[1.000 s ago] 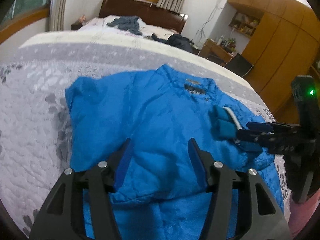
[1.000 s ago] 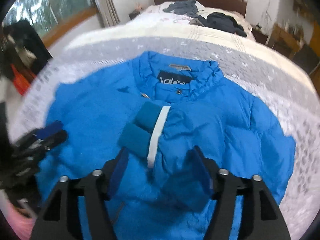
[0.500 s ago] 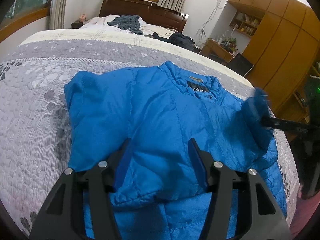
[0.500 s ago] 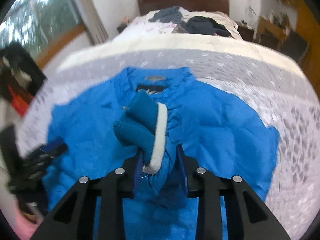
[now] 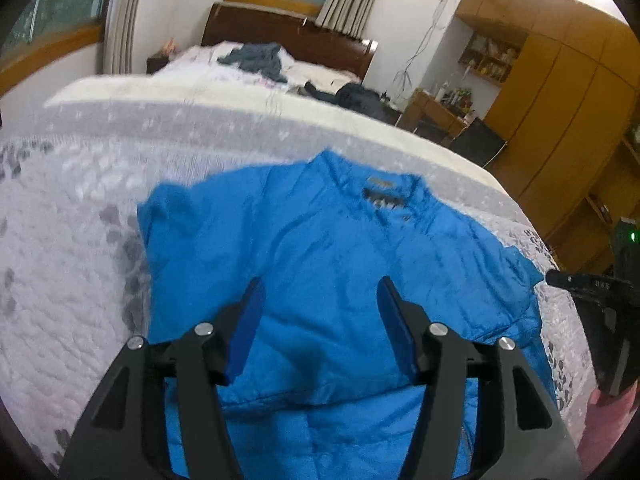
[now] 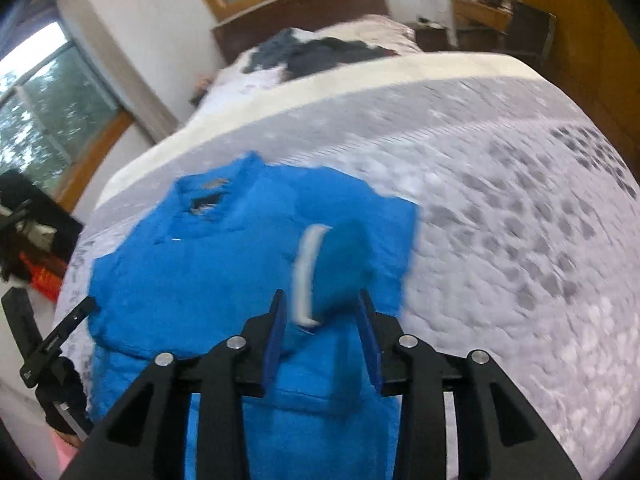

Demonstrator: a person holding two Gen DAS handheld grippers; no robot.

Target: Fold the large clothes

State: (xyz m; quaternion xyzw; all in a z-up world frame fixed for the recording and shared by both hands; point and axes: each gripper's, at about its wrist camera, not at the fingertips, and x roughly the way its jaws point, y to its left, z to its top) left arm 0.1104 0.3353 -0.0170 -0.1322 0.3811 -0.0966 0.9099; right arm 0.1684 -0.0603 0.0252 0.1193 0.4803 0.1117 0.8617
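Observation:
A large blue padded jacket (image 5: 320,240) lies front-up on the bed, collar toward the far side. My left gripper (image 5: 320,308) hovers open over its lower middle with nothing between its fingers. My right gripper (image 6: 322,320) is shut on the teal sleeve cuff (image 6: 340,264) with a white stripe, held up over the jacket's (image 6: 192,272) right side. In the left wrist view the right gripper (image 5: 560,278) reaches in from the right edge, beside the jacket's right shoulder; the cuff is hidden there.
A grey-white flowered quilt (image 5: 72,280) covers the bed and stretches wide to the right (image 6: 520,240). Dark clothes (image 5: 256,60) lie in heaps near the brown headboard (image 5: 288,28). Wooden wardrobes (image 5: 560,80) and a cluttered desk (image 5: 436,104) stand right of the bed.
My right gripper closed on the sleeve cuff that lay on the jacket's chest and carried it out to the right. The left gripper stayed open over the jacket.

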